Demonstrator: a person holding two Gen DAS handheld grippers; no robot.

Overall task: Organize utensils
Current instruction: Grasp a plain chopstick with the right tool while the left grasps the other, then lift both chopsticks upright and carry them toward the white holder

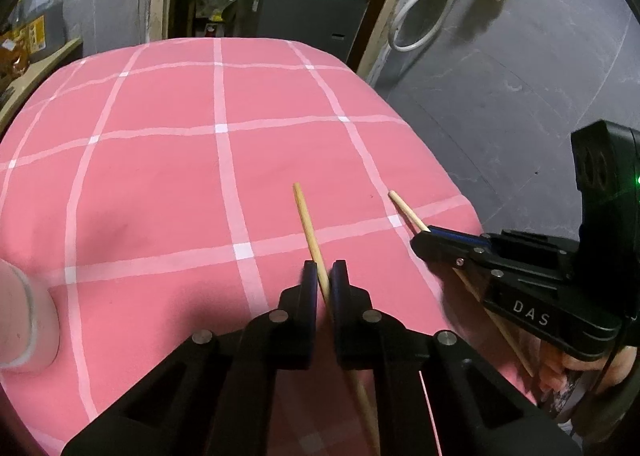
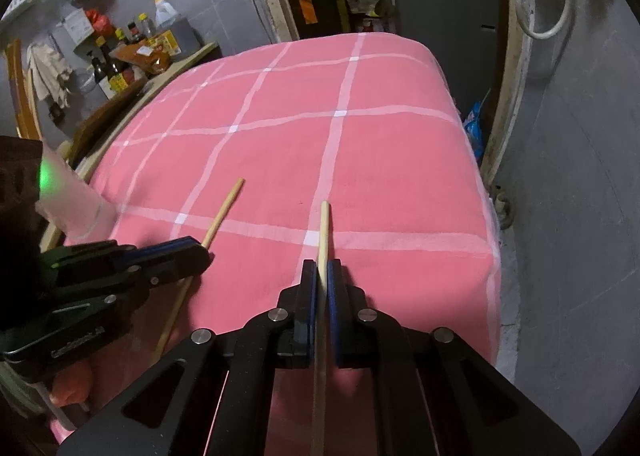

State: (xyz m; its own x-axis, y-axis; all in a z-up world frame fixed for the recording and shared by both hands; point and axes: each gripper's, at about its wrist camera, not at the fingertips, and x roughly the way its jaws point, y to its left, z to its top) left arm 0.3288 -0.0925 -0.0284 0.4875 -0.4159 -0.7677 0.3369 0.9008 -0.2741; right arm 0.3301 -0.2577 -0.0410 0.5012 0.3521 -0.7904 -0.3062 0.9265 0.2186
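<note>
Left wrist view shows the left gripper with its black jaws nearly together, clamped on a thin pale wooden chopstick that sticks out past the fingertips, tilted up-left, over a pink cloth with white grid lines covering the table. At the left edge stands a translucent plastic cup. To the right, the right gripper pinches a second pale wooden chopstick; the two sticks lie apart, not touching. Right wrist view confirms this: the right gripper's blue-lined pads press on the stick's sides, its tip reaching forward above the cloth near the table's front right corner.
</note>
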